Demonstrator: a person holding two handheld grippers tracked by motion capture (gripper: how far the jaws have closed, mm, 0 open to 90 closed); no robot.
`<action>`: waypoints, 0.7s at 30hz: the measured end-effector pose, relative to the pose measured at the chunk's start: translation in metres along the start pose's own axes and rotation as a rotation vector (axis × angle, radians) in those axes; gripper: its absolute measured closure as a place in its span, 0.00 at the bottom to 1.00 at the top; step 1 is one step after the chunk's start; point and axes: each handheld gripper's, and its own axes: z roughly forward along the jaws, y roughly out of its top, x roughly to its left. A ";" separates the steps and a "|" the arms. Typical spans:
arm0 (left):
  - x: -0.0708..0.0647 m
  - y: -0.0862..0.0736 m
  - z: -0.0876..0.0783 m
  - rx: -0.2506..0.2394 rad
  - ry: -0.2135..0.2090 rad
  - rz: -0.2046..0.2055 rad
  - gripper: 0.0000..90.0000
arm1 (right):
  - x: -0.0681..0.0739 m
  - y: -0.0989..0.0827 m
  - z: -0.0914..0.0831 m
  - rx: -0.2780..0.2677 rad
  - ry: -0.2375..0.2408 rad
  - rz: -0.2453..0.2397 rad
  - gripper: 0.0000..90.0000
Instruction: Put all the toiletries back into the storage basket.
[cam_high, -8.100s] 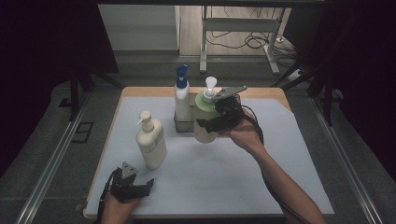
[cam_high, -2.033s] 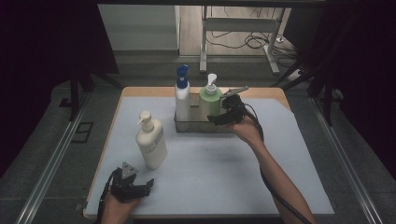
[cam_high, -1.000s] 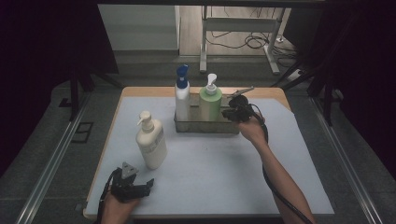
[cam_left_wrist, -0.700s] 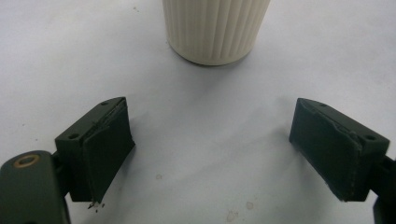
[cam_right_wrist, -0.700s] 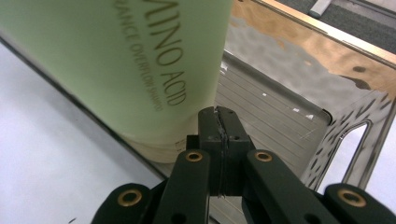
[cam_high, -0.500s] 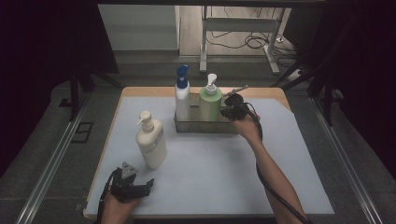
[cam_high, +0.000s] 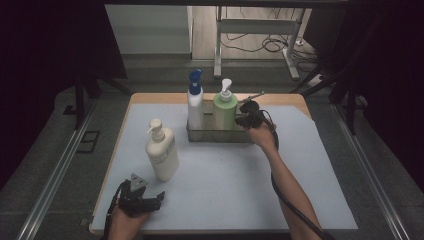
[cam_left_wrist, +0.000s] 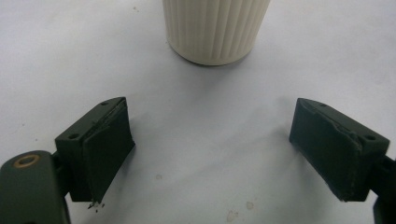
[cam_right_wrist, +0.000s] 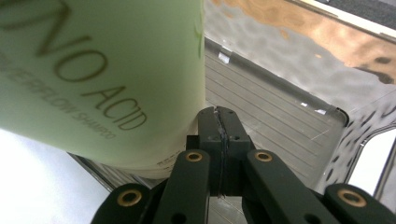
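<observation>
Up close, right gripper (cam_right_wrist: 219, 116) fingers meet beside the green bottle (cam_right_wrist: 93, 79); left gripper (cam_left_wrist: 210, 154) fingers gape.

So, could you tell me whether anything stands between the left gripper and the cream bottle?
Nothing visible does. The left gripper is open, and only bare mat lies between its jaws and the base of the cream bottle.

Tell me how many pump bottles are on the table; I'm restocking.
3: a blue-topped bottle and a green bottle in the metal tray, a cream bottle standing alone front-left.
</observation>
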 end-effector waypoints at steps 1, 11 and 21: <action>0.000 0.000 0.000 0.000 0.000 0.000 0.14 | 0.000 -0.001 0.001 0.000 0.001 0.003 0.99; 0.000 0.000 0.000 0.000 0.000 0.001 0.14 | 0.003 -0.002 0.005 0.004 0.000 -0.002 0.99; 0.000 0.000 0.000 0.001 0.001 0.001 0.14 | 0.009 0.000 0.007 0.003 0.006 -0.017 0.99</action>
